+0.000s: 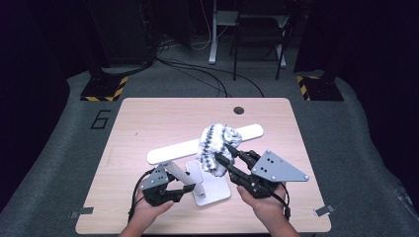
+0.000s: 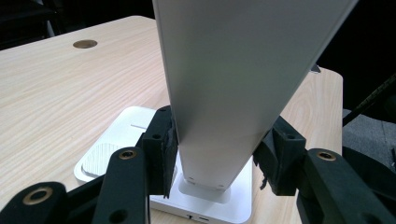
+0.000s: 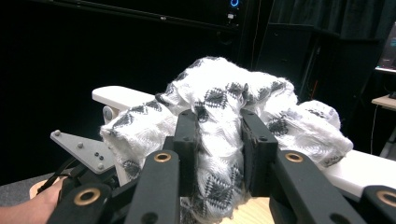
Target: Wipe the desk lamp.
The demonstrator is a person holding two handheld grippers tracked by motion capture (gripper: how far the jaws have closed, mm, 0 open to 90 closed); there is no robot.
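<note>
A white stand rests on the wooden table (image 1: 143,123): a flat base (image 1: 217,191), an upright post (image 1: 179,172) and a long crossbar (image 1: 173,150). A white cloth with a dark diamond pattern (image 1: 216,142) hangs bunched over the bar. My left gripper (image 1: 190,186) is shut on the post low down, with a pad pressed on either side (image 2: 217,158) just above the base (image 2: 116,140). From the right, my right gripper (image 1: 225,154) reaches into the cloth and is shut on a thick fold of it (image 3: 219,140). In the right gripper view the bar's end (image 3: 114,97) sticks out left of the cloth (image 3: 219,93).
The table has a round cable hole (image 1: 239,110) near its far edge. Beyond the table, black-and-yellow striped feet (image 1: 104,90) stand on the floor left and right, with chair legs (image 1: 257,49) and cables farther back.
</note>
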